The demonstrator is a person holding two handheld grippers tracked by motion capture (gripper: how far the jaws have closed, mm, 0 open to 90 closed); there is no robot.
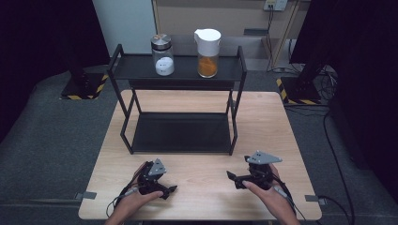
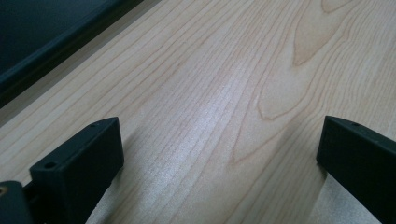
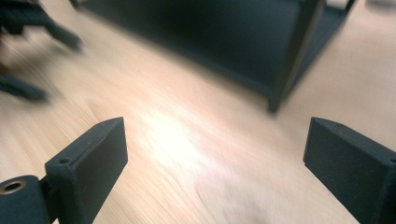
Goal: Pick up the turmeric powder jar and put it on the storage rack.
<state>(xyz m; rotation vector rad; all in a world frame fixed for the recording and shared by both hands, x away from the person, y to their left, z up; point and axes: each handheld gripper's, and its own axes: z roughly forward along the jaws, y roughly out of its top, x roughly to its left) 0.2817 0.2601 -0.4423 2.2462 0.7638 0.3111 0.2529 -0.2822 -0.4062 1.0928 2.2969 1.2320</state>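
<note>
No writing, brand or number can be read anywhere here; the glass jar (image 1: 162, 55) on the rack (image 1: 178, 70) carries a small label too tiny to make out, and the stand bases (image 1: 84, 86) show only yellow-black hazard stripes.

A light wooden table (image 1: 197, 122) carries a black 2-tier rack (image 1: 180, 101); on the rack's top tier stand a glass jar (image 1: 162, 55) and, beside it, a white-lidded pitcher (image 1: 208, 47).
</note>
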